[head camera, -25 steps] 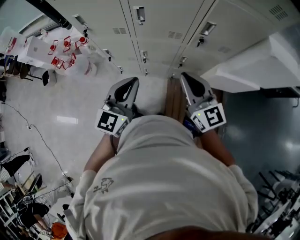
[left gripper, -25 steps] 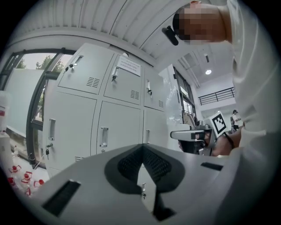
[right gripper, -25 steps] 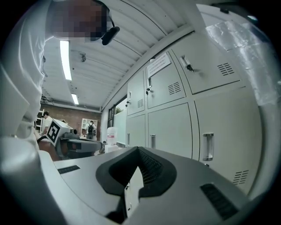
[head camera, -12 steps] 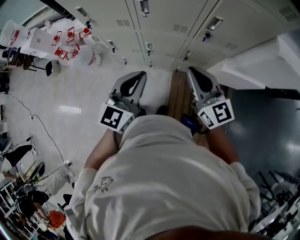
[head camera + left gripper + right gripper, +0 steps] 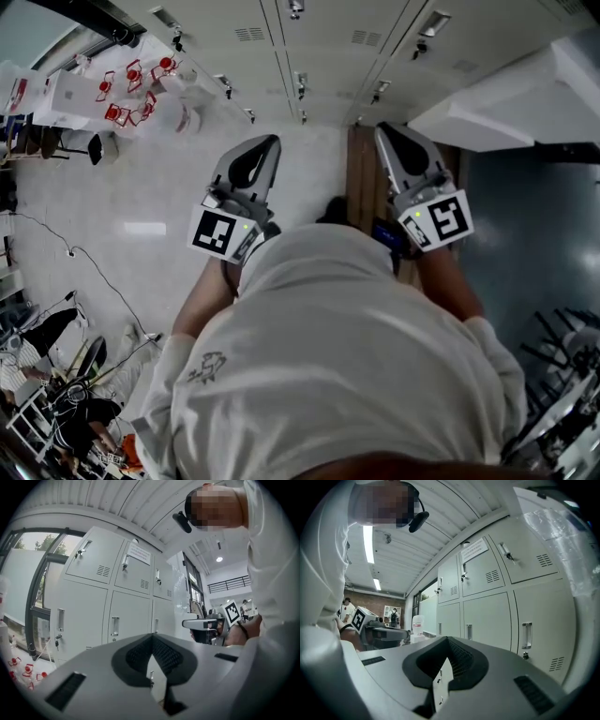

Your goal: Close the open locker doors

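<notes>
The left gripper and right gripper each had fingers pressed together on nothing, pointing at the locker doors on the far side, which looked flush in both gripper views. A white panel at far right was possibly an open door; unconfirmed. Judged risk: closed tips pushing smooth metal could skid off or snag a projecting handle, letting a door rebound unlatched.
</notes>
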{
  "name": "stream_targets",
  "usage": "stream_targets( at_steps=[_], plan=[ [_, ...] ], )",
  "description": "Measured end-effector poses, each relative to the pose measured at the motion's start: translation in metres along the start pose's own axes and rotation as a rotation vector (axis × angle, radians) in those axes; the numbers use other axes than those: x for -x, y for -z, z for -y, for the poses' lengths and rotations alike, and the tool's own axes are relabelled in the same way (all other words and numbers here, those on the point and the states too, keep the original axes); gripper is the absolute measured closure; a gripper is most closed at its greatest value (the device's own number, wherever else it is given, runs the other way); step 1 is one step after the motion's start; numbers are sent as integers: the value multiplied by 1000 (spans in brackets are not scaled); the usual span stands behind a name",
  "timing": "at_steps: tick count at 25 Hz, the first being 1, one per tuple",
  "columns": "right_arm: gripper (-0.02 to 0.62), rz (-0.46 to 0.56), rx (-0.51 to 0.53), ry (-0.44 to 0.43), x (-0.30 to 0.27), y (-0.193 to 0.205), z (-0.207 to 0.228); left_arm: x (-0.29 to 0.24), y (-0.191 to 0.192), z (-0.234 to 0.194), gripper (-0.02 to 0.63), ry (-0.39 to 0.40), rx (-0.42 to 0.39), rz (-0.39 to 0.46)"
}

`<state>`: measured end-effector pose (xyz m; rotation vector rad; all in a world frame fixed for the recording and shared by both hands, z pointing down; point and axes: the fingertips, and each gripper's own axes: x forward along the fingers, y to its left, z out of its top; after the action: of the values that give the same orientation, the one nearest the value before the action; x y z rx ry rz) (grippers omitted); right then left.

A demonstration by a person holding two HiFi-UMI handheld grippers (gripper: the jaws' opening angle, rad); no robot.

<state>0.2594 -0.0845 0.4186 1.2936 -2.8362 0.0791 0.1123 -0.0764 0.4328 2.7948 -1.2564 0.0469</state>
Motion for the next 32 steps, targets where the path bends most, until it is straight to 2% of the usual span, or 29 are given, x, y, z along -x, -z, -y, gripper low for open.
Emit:
stream_targets(
  at_steps=[4,8,16,19,24,32],
  plan=[
    [597,6,-15,27,-9,-3,-43,40,0,-16,607,30,-5,8],
    [597,9,29,55,-8,0,-87,86,0,-28,607,68,-3,9],
    [597,20,37,107,-6,12,-169,160,5,-46,607,122,-31,11],
    [597,29,20,121,-6,17,-187,179,10,-56,607,126,-45,8],
    [597,14,22,121,-8,21,-211,203,-5,-59,607,132,-32,53],
    [597,-16,52,95,-18,13,-229,224,2,-70,607,158,-49,26]
  ],
)
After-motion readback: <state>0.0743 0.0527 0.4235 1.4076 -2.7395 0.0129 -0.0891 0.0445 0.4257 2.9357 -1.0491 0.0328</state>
